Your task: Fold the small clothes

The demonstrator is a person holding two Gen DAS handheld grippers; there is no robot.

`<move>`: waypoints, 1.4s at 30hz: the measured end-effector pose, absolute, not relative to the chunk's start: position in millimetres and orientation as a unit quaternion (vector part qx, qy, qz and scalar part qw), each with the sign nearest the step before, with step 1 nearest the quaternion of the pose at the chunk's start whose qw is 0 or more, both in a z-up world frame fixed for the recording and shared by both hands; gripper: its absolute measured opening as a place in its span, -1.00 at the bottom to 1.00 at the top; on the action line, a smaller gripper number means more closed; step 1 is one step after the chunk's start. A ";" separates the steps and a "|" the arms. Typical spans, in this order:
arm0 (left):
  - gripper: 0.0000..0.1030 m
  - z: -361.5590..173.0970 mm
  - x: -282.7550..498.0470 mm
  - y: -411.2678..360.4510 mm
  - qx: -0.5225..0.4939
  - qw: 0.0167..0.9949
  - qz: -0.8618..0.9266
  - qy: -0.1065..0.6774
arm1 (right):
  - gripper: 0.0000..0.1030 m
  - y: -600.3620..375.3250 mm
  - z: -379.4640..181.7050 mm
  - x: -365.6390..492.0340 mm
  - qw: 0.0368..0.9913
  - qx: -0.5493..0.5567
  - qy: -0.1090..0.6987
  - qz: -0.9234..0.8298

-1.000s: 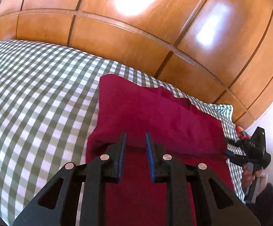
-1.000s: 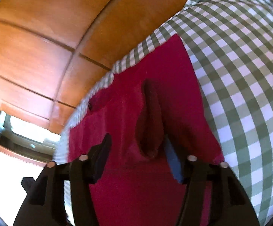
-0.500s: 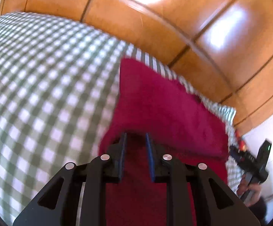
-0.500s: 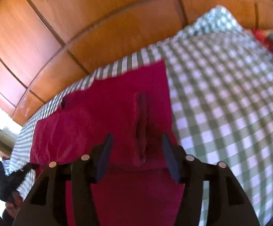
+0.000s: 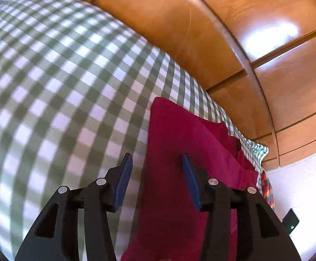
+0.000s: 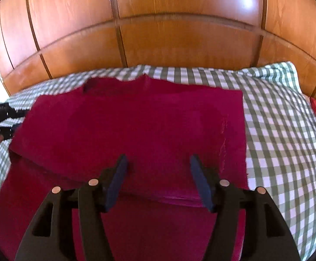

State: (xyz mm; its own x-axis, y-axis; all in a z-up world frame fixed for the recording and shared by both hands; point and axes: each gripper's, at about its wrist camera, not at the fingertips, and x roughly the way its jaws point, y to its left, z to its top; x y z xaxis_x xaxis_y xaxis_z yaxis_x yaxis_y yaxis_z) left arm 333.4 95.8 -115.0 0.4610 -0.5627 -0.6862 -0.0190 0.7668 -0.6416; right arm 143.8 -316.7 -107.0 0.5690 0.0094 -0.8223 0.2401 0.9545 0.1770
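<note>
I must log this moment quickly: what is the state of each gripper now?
Left gripper: open, just been opening, holding nothing.
Right gripper: open, just been opening, above the red garment, holding nothing.

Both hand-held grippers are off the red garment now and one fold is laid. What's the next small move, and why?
Probably bring both down to the near edge and fold it away again. The left hand-held gripper and right hand-held gripper have just been opening, nothing between the pads. The red garment lies on the checked cloth with one layer folded over and unfolded fabric nearer.

Open right tool point(image 6: 158, 174) above folded crimson garment point(image 6: 136, 117)
</note>
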 end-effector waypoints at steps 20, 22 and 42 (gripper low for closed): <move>-0.73 -82.0 302.8 27.6 -0.045 0.914 -0.028 0.402 | 0.33 -314.8 -123.6 138.2 0.881 0.123 0.448 -0.088; -0.73 -67.6 277.9 29.8 -0.064 0.921 -0.069 0.379 | 0.33 -314.4 -123.9 137.8 0.881 0.123 0.448 -0.089; -0.61 -76.2 186.9 15.3 -0.007 0.908 -0.048 0.415 | 0.42 -313.2 -121.8 138.9 0.880 0.116 0.451 -0.097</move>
